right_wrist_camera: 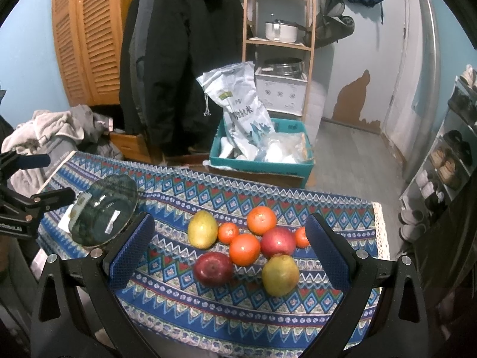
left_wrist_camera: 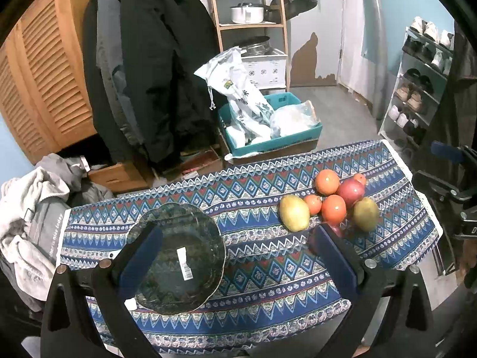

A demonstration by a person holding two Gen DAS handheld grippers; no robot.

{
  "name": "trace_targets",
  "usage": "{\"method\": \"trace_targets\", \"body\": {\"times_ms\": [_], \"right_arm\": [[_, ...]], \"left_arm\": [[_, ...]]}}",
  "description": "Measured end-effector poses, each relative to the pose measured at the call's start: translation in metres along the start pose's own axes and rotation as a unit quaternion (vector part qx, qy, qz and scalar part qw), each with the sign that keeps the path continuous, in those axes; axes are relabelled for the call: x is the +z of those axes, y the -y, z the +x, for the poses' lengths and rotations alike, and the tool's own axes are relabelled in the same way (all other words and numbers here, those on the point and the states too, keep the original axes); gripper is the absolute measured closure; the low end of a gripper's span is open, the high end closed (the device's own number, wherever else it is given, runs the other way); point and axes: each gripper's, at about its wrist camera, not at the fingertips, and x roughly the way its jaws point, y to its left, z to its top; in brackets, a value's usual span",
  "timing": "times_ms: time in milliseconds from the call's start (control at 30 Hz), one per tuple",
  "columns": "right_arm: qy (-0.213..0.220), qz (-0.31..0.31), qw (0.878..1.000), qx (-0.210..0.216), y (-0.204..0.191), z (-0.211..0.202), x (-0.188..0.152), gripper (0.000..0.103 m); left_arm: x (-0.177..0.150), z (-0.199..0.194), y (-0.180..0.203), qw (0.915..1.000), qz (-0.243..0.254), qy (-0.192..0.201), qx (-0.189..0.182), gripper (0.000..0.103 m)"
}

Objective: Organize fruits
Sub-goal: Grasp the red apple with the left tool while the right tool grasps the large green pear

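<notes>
A cluster of fruit lies on the patterned tablecloth (right_wrist_camera: 238,307): two yellow-green mangoes (right_wrist_camera: 202,229) (right_wrist_camera: 280,274), two red apples (right_wrist_camera: 213,268) (right_wrist_camera: 278,242), two large oranges (right_wrist_camera: 261,220) (right_wrist_camera: 244,249) and two small tangerines (right_wrist_camera: 228,232) (right_wrist_camera: 301,237). The cluster also shows in the left wrist view (left_wrist_camera: 334,205). A dark glass plate (left_wrist_camera: 182,259) with a white label sits left of the fruit; it also shows in the right wrist view (right_wrist_camera: 104,211). My left gripper (left_wrist_camera: 235,238) is open above the plate's right side. My right gripper (right_wrist_camera: 229,238) is open above the fruit, empty.
Beyond the table's far edge stand a teal crate (right_wrist_camera: 262,161) with bags, a dark hanging coat (right_wrist_camera: 179,59), a wooden shelf (right_wrist_camera: 280,41) with pots, and piled clothes (left_wrist_camera: 32,208) at left. A shoe rack (left_wrist_camera: 423,89) stands at right.
</notes>
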Motion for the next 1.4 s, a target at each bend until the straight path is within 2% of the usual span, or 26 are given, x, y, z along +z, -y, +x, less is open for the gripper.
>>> {"method": "trace_targets", "body": {"times_ms": [167,467,800,967,1167,1233,1400], "right_arm": [[-0.011,0.001,1.0,-0.009,0.008,0.004,-0.002,0.004],[-0.057,0.014,0.998,-0.037,0.039,0.028,-0.016,0.004],[-0.106,0.034,0.992,-0.052,0.069,0.057,-0.036,0.004],[-0.135,0.045,0.988,-0.053,0.082,0.077,-0.049,0.004],[-0.165,0.053,0.984,-0.05,0.093,0.1,-0.063,0.004],[-0.175,0.05,0.982,-0.052,0.094,0.108,-0.068,0.004],[-0.201,0.052,0.977,-0.047,0.099,0.129,-0.085,0.004]], "left_arm": [[0.002,0.014,0.008,0.9998,-0.001,-0.016,-0.011,0.001],[-0.002,0.043,0.033,0.9977,0.015,-0.049,-0.044,0.001],[-0.006,0.083,0.063,0.9905,0.027,-0.11,-0.078,0.001],[-0.011,0.101,0.079,0.9889,0.04,-0.125,-0.07,0.001],[-0.021,0.129,0.096,0.9846,0.045,-0.147,-0.083,0.001],[-0.024,0.141,0.103,0.9813,0.048,-0.166,-0.084,0.001],[-0.03,0.16,0.114,0.9795,0.057,-0.174,-0.084,0.001]]}}
